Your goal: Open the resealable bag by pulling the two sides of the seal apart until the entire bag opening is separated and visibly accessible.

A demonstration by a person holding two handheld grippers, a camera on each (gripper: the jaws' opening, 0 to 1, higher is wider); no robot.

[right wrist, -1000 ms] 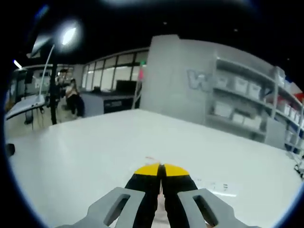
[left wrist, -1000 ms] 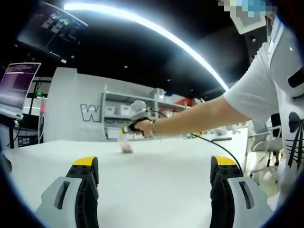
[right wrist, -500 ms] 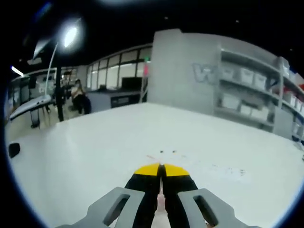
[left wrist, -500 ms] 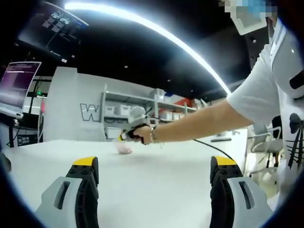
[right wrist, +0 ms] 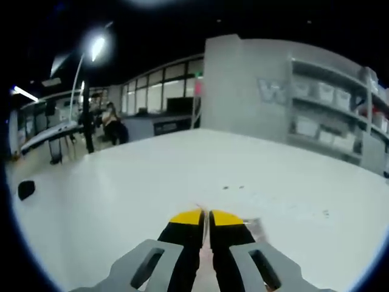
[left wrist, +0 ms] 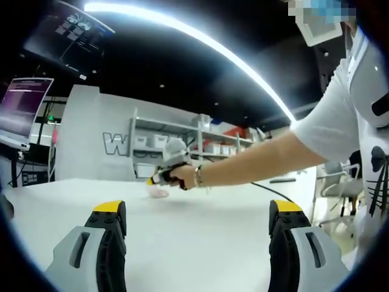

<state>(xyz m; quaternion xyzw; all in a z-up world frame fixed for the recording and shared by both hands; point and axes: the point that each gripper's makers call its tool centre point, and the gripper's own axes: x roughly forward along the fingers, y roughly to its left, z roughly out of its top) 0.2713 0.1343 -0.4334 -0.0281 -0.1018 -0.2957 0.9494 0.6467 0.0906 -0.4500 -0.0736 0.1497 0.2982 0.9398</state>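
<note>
Left gripper view: the left claw gapes wide and empty above a white table. Far across the table, the right claw, in a person's hand, pinches a small clear bag with pinkish contents. Right gripper view: its jaws press together on the bag's edge, with broad bare table ahead.

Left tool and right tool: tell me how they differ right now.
The left tool stands wide open with bare white table between its jaws; the right tool is shut on the bag. The left tool holds nothing, while the right tool reaches far across the table. Both have yellow-tipped black jaws on grey bodies.
</note>
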